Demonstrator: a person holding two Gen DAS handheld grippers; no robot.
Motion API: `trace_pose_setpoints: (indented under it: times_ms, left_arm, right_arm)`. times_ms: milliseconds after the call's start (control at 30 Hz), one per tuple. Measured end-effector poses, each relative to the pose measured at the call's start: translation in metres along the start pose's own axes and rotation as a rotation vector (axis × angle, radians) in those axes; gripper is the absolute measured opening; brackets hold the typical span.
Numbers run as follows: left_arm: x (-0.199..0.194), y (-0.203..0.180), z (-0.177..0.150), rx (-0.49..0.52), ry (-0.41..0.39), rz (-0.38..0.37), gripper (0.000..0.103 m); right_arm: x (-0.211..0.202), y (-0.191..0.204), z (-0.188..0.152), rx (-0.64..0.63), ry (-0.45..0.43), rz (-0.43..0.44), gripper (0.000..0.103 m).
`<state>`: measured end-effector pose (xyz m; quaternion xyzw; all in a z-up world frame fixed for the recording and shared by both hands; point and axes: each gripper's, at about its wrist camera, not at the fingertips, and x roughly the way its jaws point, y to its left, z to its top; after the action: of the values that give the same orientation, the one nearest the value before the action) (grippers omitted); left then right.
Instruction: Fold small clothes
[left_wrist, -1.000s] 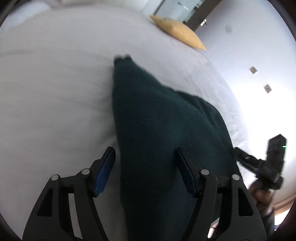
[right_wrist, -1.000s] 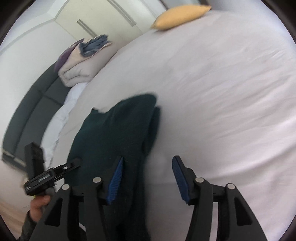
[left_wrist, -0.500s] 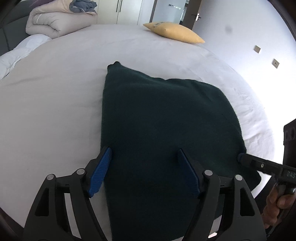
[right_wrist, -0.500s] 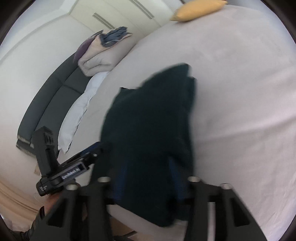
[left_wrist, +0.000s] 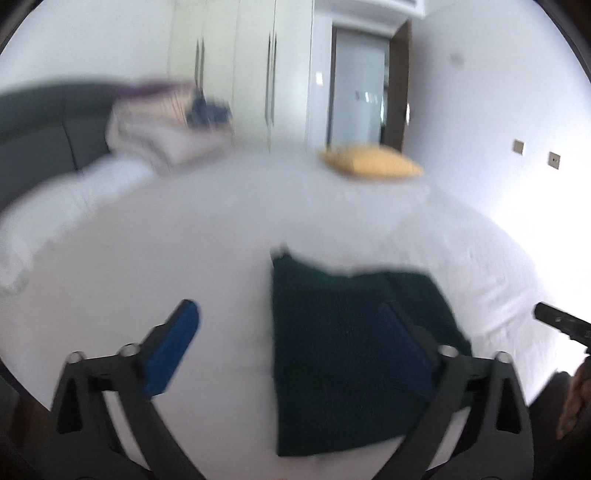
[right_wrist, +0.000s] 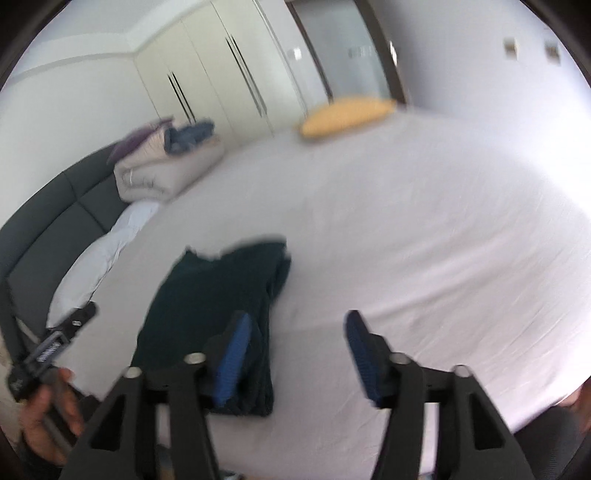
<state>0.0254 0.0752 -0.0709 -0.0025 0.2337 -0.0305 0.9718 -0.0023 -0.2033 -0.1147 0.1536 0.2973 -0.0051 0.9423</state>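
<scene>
Dark green cloth (left_wrist: 354, 354) lay folded at lower centre, both grippers (left_wrist: 291, 343) (right_wrist: 295, 350) opening, empty; a careless pad could snag and unfold it.

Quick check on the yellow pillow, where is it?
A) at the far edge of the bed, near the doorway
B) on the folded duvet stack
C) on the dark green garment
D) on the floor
A: the yellow pillow lies at the far edge of the bed, in front of the doorway, well apart from the dark green garment and the folded duvet stack.
</scene>
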Motion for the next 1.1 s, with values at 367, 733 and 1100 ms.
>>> trace_pose_setpoints:
  times_ms: [367,733,1100]
  left_arm:
    - [-0.071,-0.028,0.025,0.066,-0.077,0.144,0.103]
    - [-0.031,-0.025,0.006,-0.039,0.141,0.025,0.103]
    - [0.026,-0.020,-0.024,-0.053,0.230,0.024,0.103]
  right_arm:
    - [-0.104,0.063,0.031,-0.172,-0.471,-0.095,0.103]
    - [-0.079,0.065,0.015,-0.165,-0.223,-0.170,0.103]
    - [-0.042,0.061,-0.009,-0.138,-0.037,-0.206,0.103]
